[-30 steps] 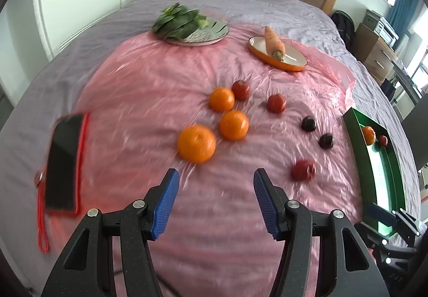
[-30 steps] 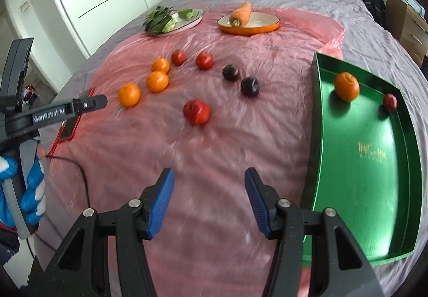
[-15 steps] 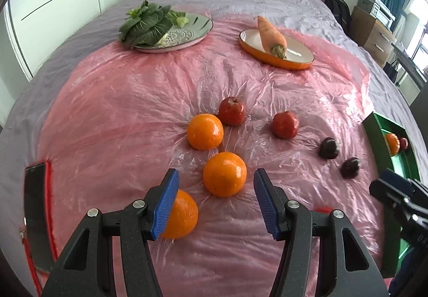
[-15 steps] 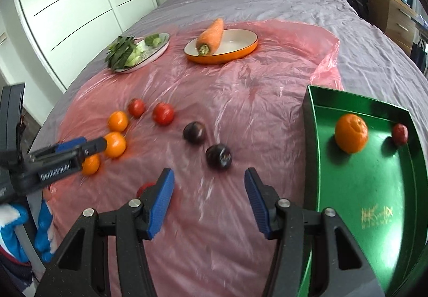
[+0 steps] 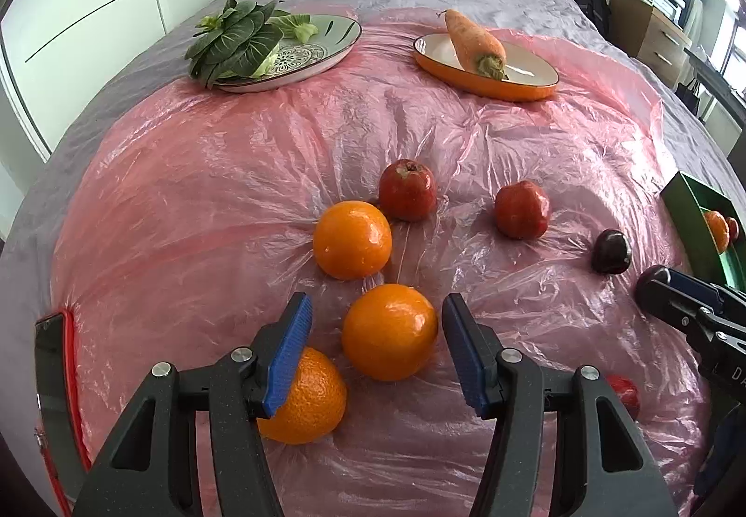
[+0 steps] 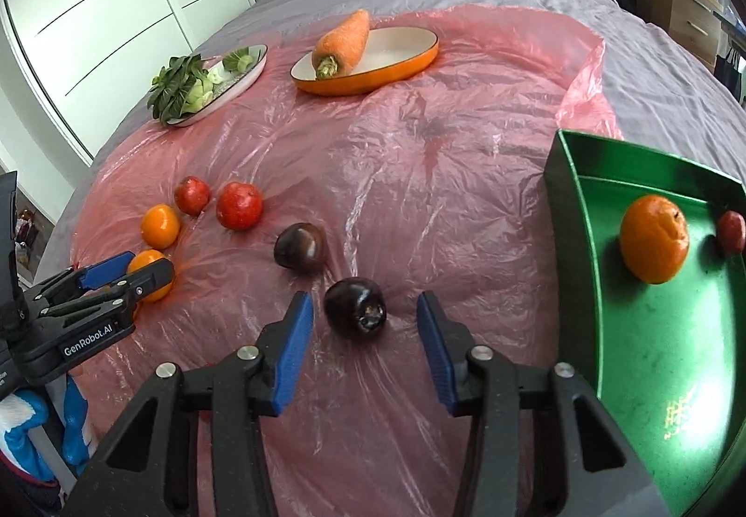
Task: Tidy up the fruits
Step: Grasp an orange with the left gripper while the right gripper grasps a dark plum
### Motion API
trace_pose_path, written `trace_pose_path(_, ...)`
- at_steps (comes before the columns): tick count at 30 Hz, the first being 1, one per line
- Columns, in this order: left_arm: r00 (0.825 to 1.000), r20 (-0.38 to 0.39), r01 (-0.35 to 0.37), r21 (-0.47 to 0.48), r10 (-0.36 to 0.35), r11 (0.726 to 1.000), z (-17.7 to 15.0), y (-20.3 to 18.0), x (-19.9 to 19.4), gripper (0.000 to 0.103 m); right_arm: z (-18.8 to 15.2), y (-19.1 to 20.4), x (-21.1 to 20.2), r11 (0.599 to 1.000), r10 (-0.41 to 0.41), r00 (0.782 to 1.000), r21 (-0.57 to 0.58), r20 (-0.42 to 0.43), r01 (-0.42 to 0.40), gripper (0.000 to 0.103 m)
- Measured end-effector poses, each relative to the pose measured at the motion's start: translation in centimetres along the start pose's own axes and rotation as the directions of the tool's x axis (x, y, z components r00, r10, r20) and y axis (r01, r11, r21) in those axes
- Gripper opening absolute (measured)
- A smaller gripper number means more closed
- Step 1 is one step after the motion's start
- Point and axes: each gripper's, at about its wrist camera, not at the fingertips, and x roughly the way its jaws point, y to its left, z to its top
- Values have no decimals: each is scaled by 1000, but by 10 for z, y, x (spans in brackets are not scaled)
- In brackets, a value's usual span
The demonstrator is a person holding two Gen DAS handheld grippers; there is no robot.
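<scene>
Left gripper [image 5: 375,351] is standing wide, holding nothing. An orange [image 5: 390,331] is lying directly between its blue pads [image 5: 286,354], clear of both. A second orange [image 5: 303,405] is sitting just behind and under the left pad; a third orange [image 5: 352,239] is lying just ahead, with two red fruits [image 5: 407,189] beyond it.

Right gripper [image 6: 361,351] is also standing wide and empty. A dark plum [image 6: 355,306] is lying between its fingertips, slightly toward the left one, untouched. Another dark plum [image 6: 300,246] is lying ahead and to the left. The green tray [image 6: 566,209] is resting to the right of this gripper, already carrying an orange fruit [image 6: 654,239] and a small red one [image 6: 731,230].

Assessment: the orange appears firm, round and moderately heavy; pads should be closing across its widest girth, since a higher grip is likely to squeeze it out. The plum looks smooth, glossy and softer-skinned, so light pressure at its middle is advisable. All fruit is resting on crinkled pink plastic sheet [image 6: 419,172] over soft bedding, so pieces are liable to be rolling or sinking when nudged.
</scene>
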Motion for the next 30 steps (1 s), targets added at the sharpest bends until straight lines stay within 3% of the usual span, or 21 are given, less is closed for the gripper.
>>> trace_pose_path(6,1000,-11,-11,37,11,999,1,-2,8,52,0,5,6,1000,-2,1000,-26,-10,2,77)
trace_pose_path(8,1000,-15,-5,53,5,999,1,-2,9,52,1,7,8,999,-15,1000,-39,-15,14,69)
trace_pose_path(10,1000,-13,1,70,0,998,1,-2,9,48,1,8,10,998,-27,999,-54,-22,26,50)
trace_pose_path(12,1000,-12,1,95,0,995,-1,-4,9,44,1,9,13,997,-39,999,-67,-28,37,39)
trace_pose_path(16,999,-11,36,122,-35,992,-2,-5,7,34,0,8,13,997,-36,999,-72,-32,33,38)
trace_pose_path(23,997,-6,79,101,-78,992,0,0,1,34,5,-2,3,999,33,999,-7,-16,-33,37)
trace_pose_path(30,995,3,96,93,-96,991,2,-3,-17,34,12,-1,-17,999,48,999,2,18,-48,37)
